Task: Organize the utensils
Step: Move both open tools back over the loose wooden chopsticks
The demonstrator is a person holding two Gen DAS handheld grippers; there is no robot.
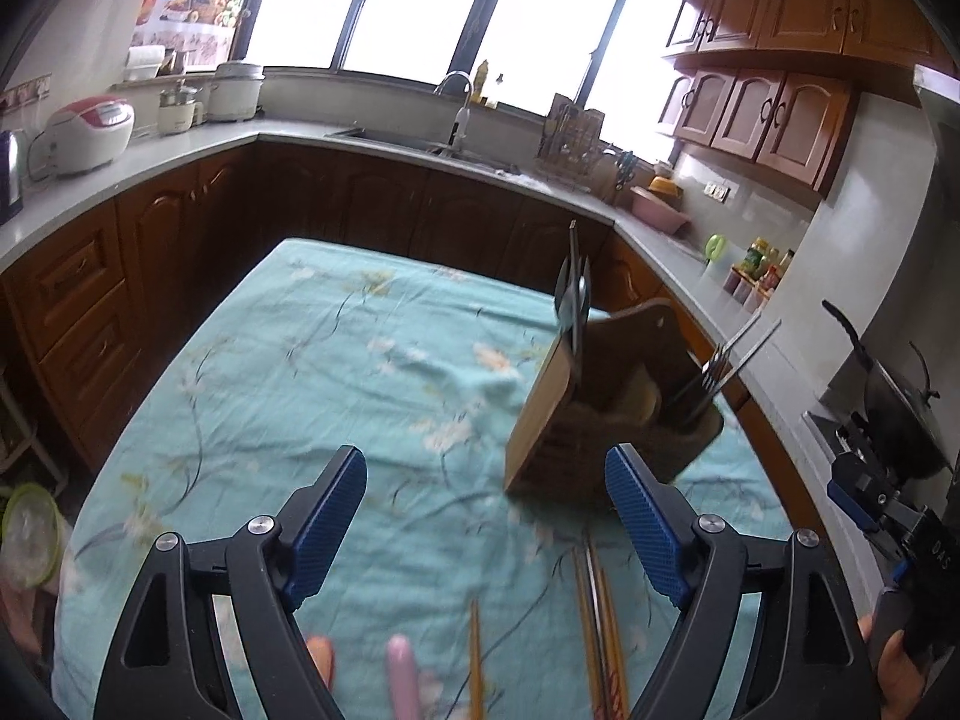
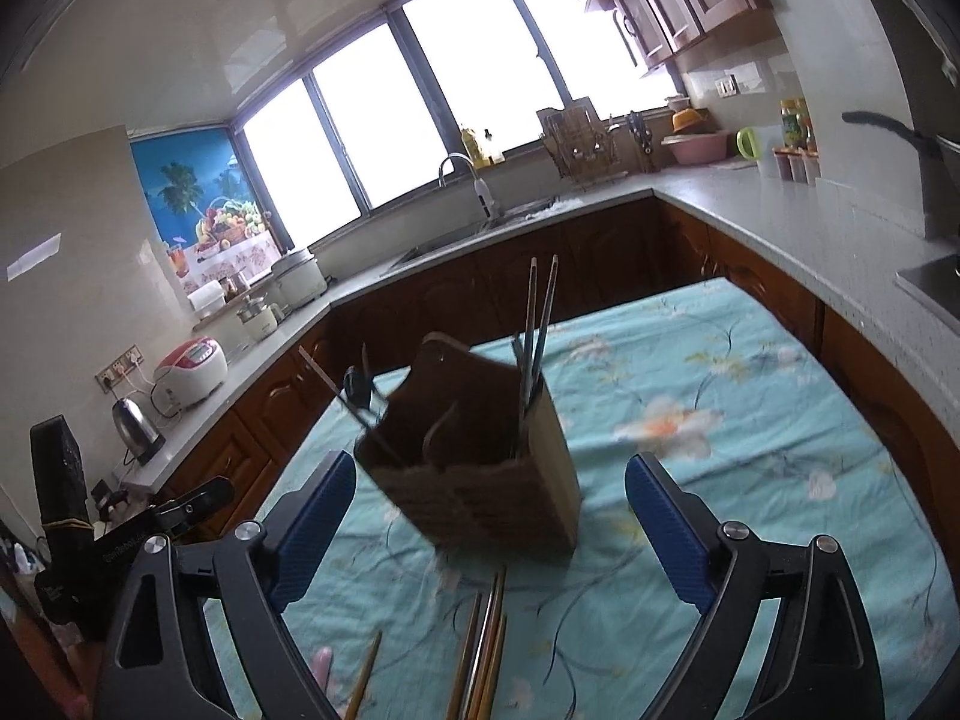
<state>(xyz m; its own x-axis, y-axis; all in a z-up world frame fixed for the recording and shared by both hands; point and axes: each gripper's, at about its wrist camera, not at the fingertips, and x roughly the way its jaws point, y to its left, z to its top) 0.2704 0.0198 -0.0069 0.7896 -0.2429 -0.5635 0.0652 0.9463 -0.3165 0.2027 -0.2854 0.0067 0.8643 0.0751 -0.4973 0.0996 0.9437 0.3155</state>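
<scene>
A: In the left wrist view, where do things lie?

B: The left gripper (image 1: 486, 516) fills the bottom of the frame, jaws spread wide with nothing between the pads. The utensil holder (image 1: 600, 414) stands right of centre on the flowered tablecloth (image 1: 312, 348), with metal utensils (image 1: 573, 300) sticking up from it. A bundle of chopsticks (image 1: 600, 618) lies on the cloth at the lower middle, between the fingers but untouched, and a single chopstick (image 1: 475, 660) and a pink handle (image 1: 403, 681) sit just left of them. At the right edge the right gripper (image 1: 864, 492) shows; this view doesn't tell its state.

A: And the right wrist view?

B: The right gripper (image 2: 489, 534) is also released, empty. The holder (image 2: 474, 456) sits at frame centre, just beyond the pads, and the chopsticks (image 2: 483, 648) lie at the bottom middle, one stray chopstick (image 2: 366, 678) to their left.

A: How would the chopsticks handle?

B: I'd judge them light, stiff and thin, and smooth enough to roll or fan apart. Being low on soft cloth, they are best pinched across the bundle near mid-length, squarely, so none slips out. The holder looks top-heavy, so drop them in gently.
</scene>
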